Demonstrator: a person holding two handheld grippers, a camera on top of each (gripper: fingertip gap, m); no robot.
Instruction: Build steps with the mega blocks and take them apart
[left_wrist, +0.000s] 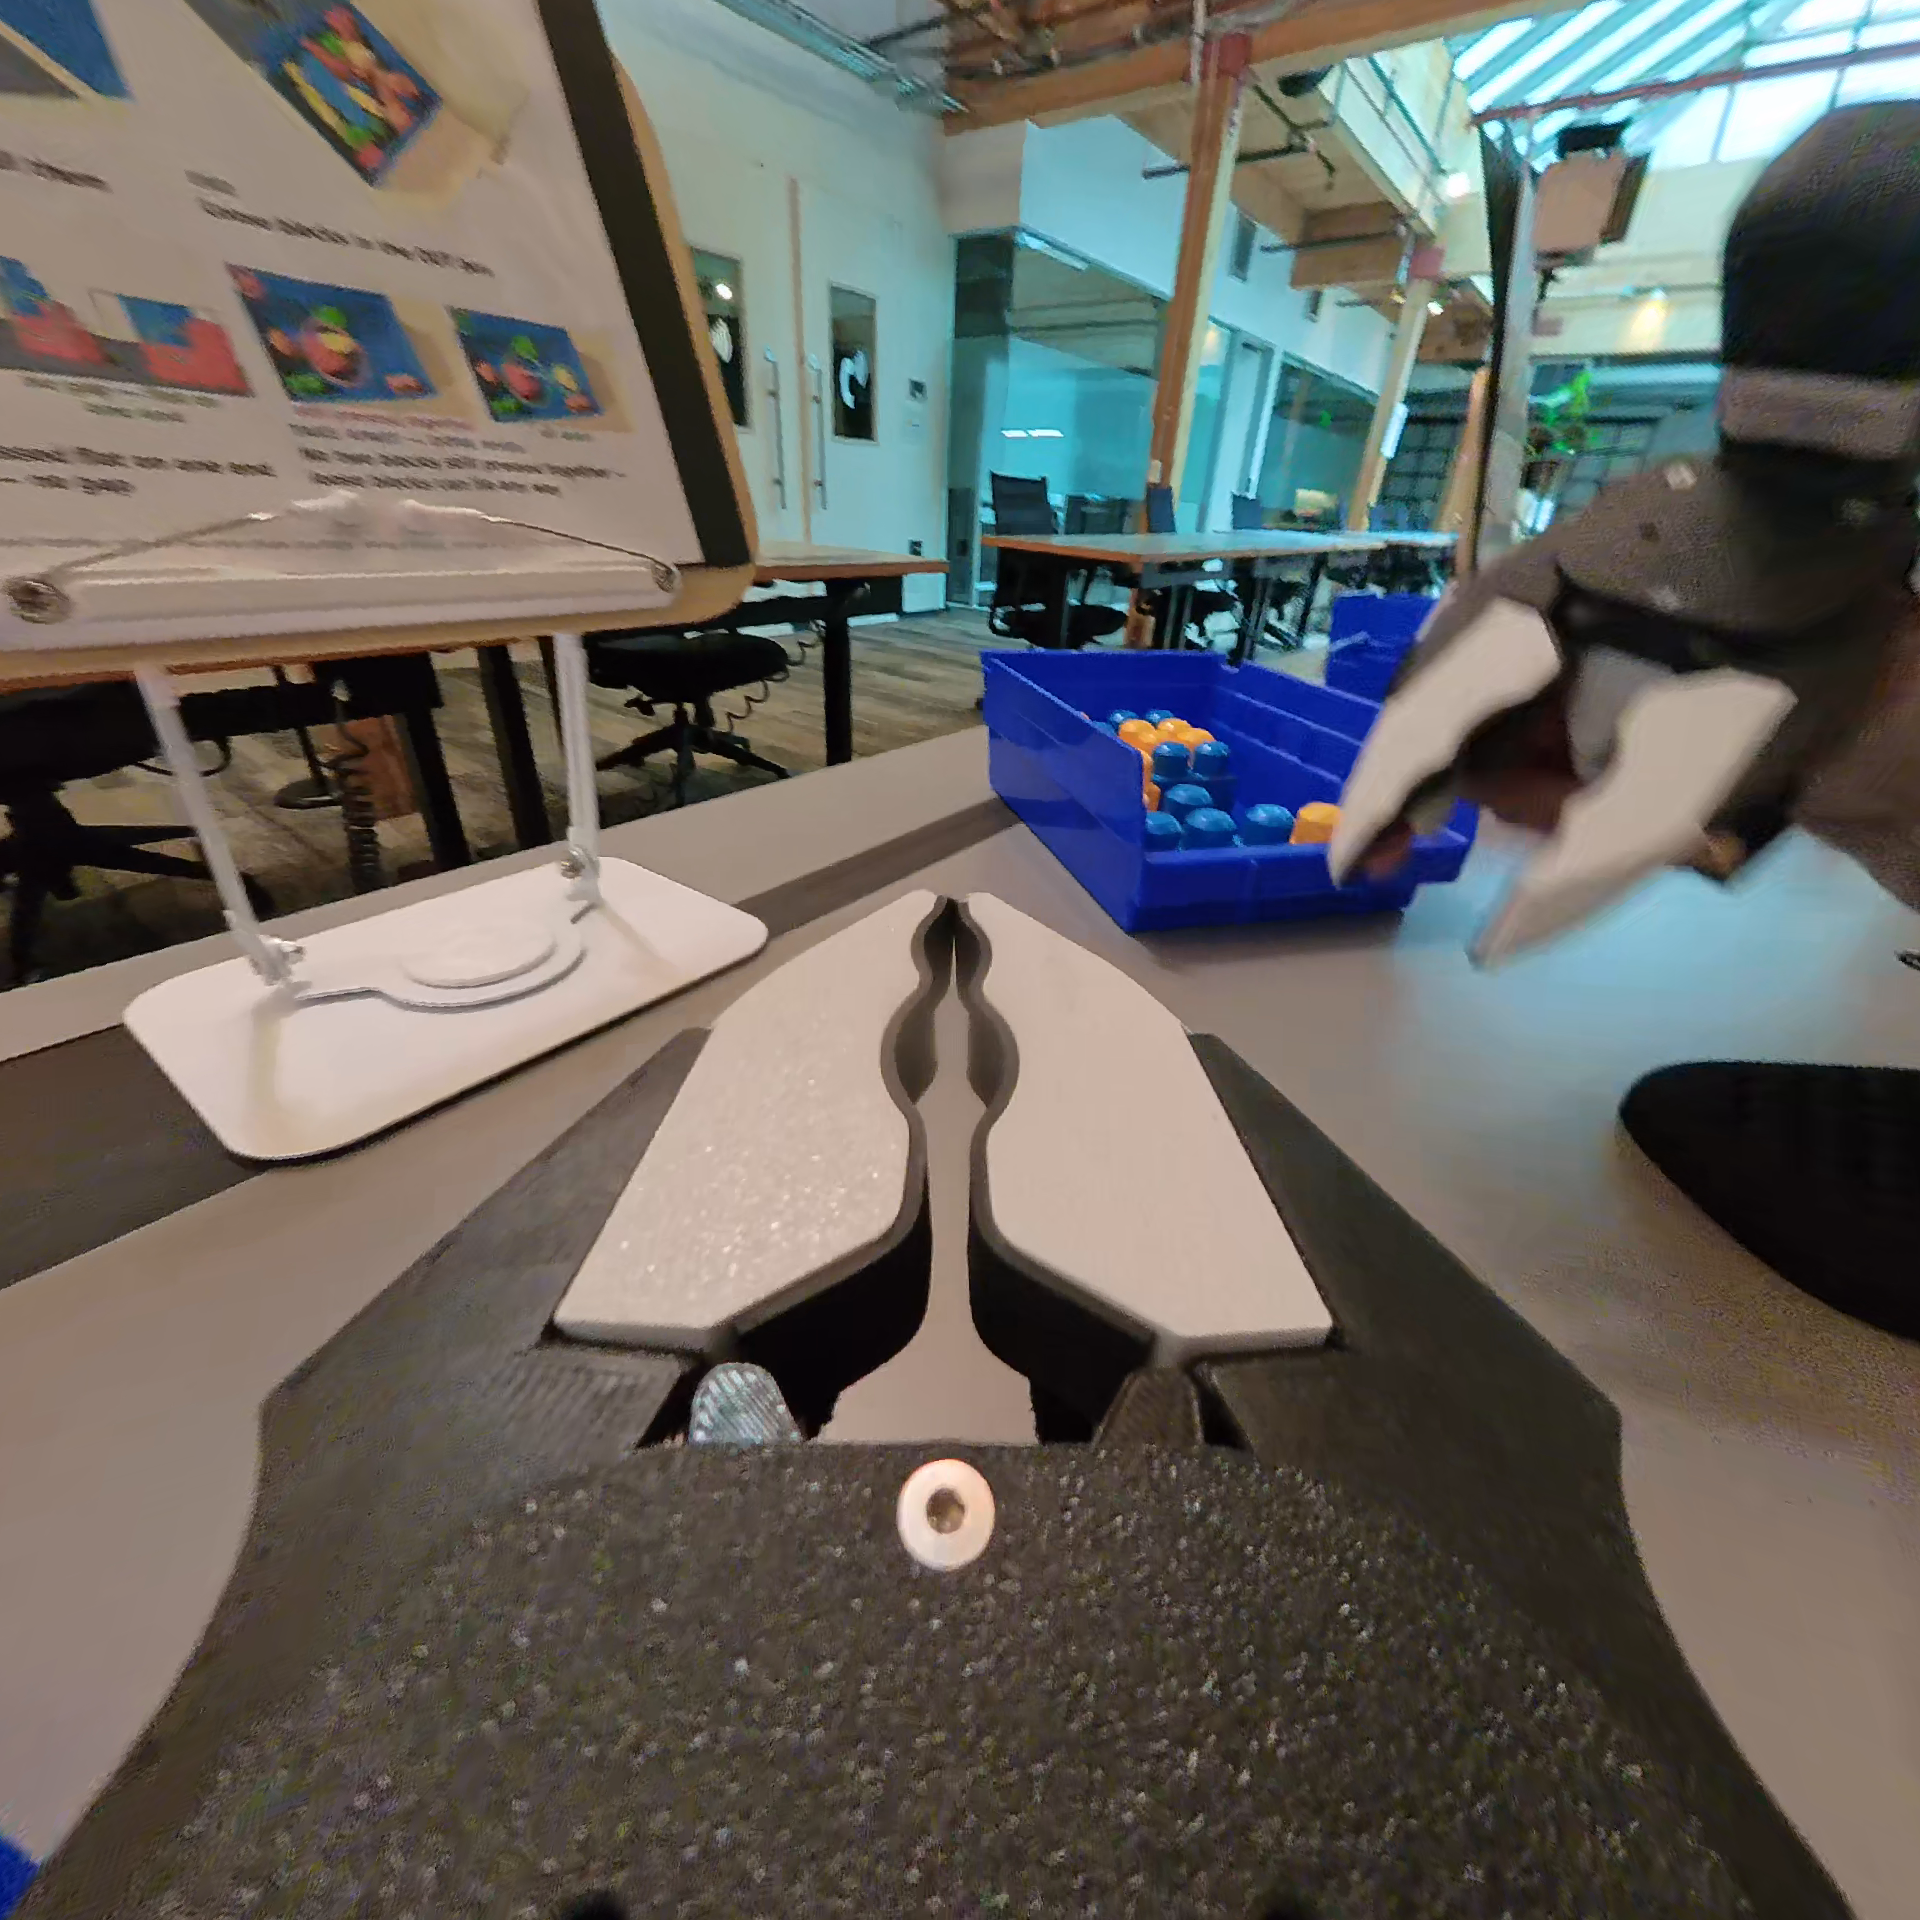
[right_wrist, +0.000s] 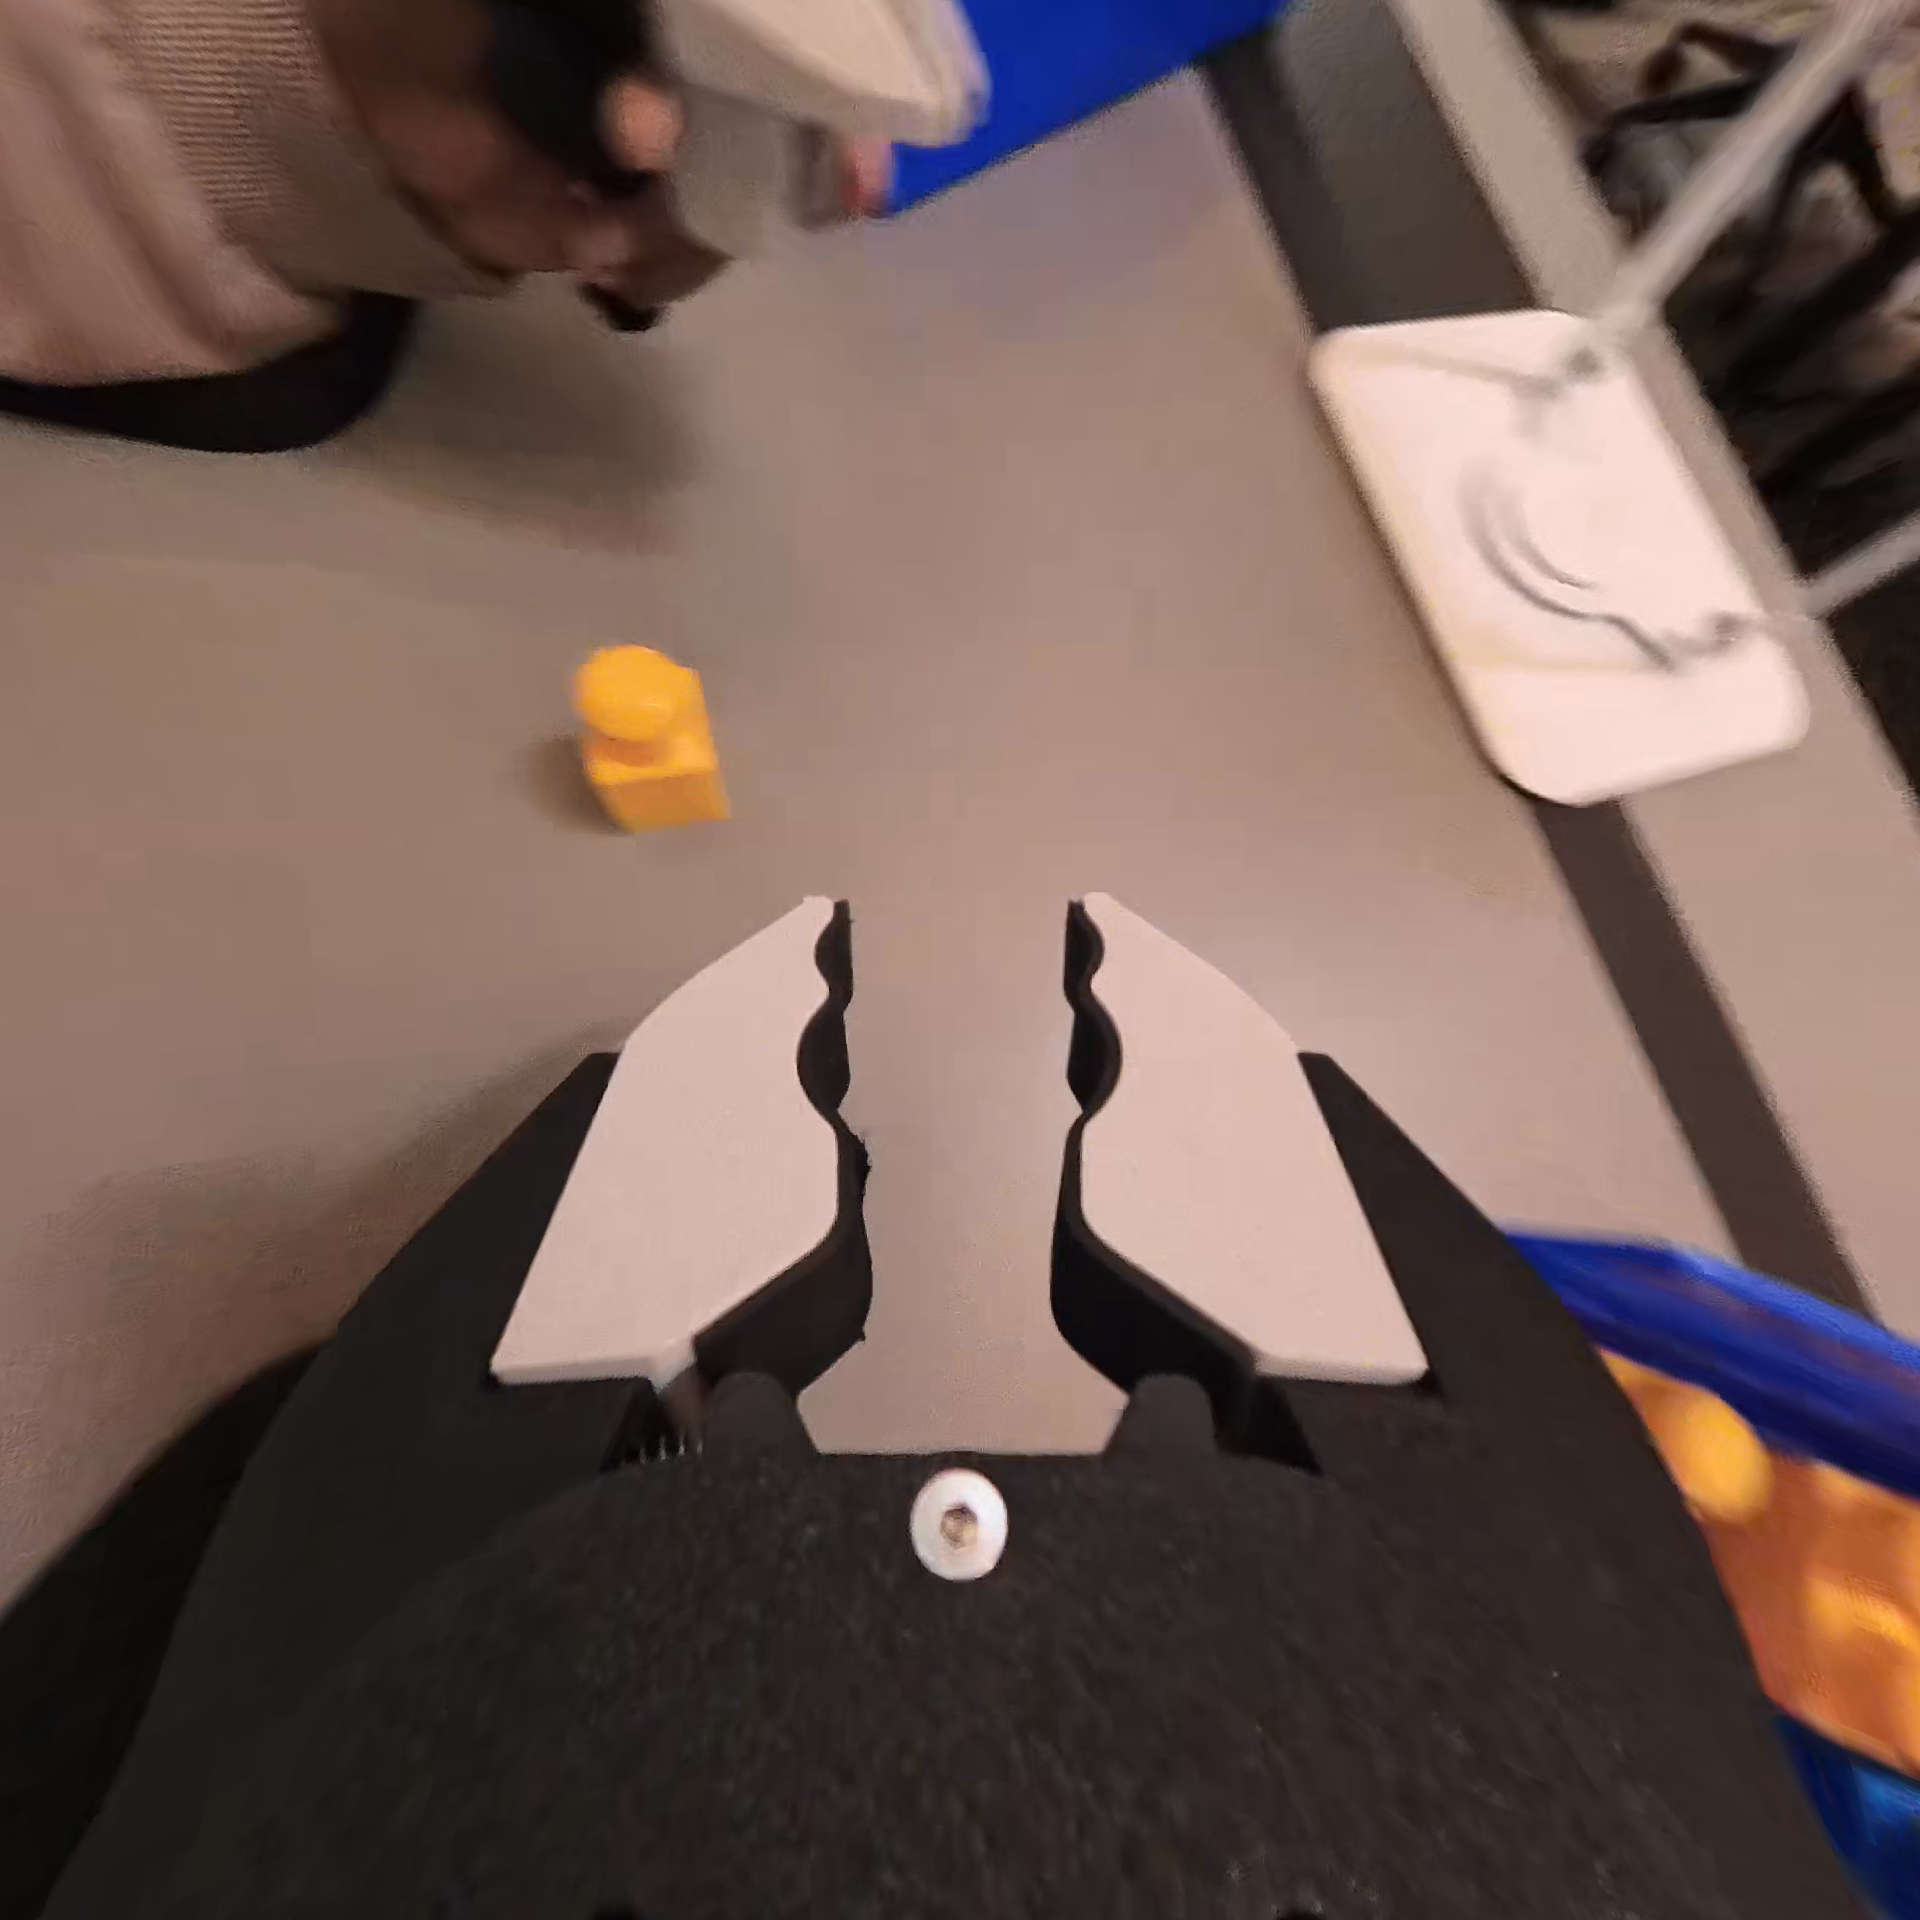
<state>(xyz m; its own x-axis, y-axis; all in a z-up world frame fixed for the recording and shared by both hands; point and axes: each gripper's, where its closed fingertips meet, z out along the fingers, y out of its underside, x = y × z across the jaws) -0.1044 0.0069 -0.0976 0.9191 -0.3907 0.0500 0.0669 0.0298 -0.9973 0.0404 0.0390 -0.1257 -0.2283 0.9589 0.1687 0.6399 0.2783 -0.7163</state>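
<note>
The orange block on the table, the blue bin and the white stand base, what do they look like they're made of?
Orange block: likely moulded plastic, smooth, one even colour, rounded stud on top; the picture is blurred.
Blue bin: probably rigid plastic, slightly glossy thin walls with ribbed edges.
White stand base: a thin flat plate with rounded corners, matte white; painted metal or plastic, I can't tell which.

Open-plan office behind the grey desk (left_wrist: 1299, 1018). White walls (left_wrist: 831, 208), wood-plank floor (left_wrist: 904, 675). Long wooden tables (left_wrist: 1195, 545) with black office chairs (left_wrist: 691, 675) around them. Timber posts (left_wrist: 1195, 312) and exposed ceiling beams (left_wrist: 1091, 62); skylights (left_wrist: 1683, 62) top right let in daylight. Glass-walled rooms (left_wrist: 1081, 416) at the back.
</note>
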